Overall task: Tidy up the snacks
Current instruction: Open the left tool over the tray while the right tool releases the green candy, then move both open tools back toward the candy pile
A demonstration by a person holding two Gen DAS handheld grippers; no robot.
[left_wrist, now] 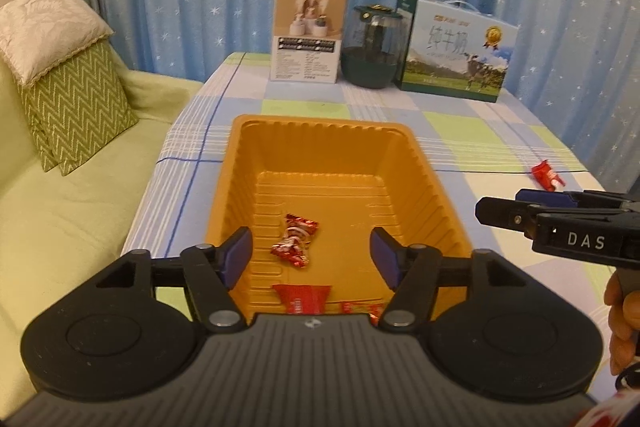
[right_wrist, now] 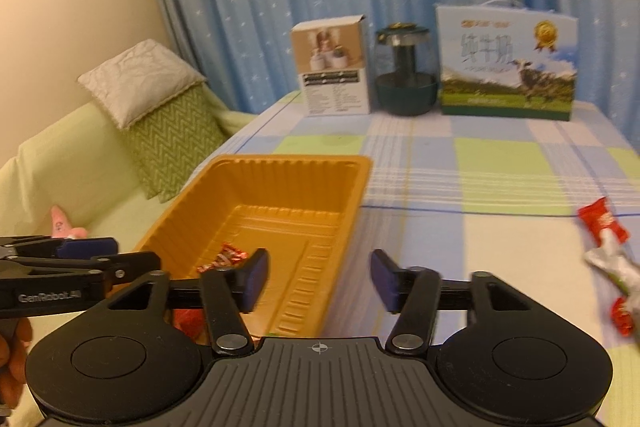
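An orange plastic tray [left_wrist: 256, 147] sits on the checked tablecloth; it also shows in the right wrist view [right_wrist: 340, 183]. Inside it lie a red foil candy [left_wrist: 294, 241] and red snack packets [left_wrist: 302, 297] near its front wall. My left gripper [left_wrist: 311, 254] is open and empty, hovering over the tray's near end. My right gripper [right_wrist: 318, 277] is open and empty, over the tray's right rim. It appears from the side in the left wrist view [left_wrist: 532, 211]. A red packet [left_wrist: 546, 175] lies loose on the cloth to the right. Red and silver wrapped snacks [right_wrist: 606, 251] lie at the right edge.
A white carton [left_wrist: 306, 39], a dark green jar [left_wrist: 374, 47] and a milk gift box [left_wrist: 456, 55] stand along the table's back edge before a blue curtain. A green sofa with cushions [left_wrist: 72, 99] is to the left. A pink toy [right_wrist: 64, 225] lies on the sofa.
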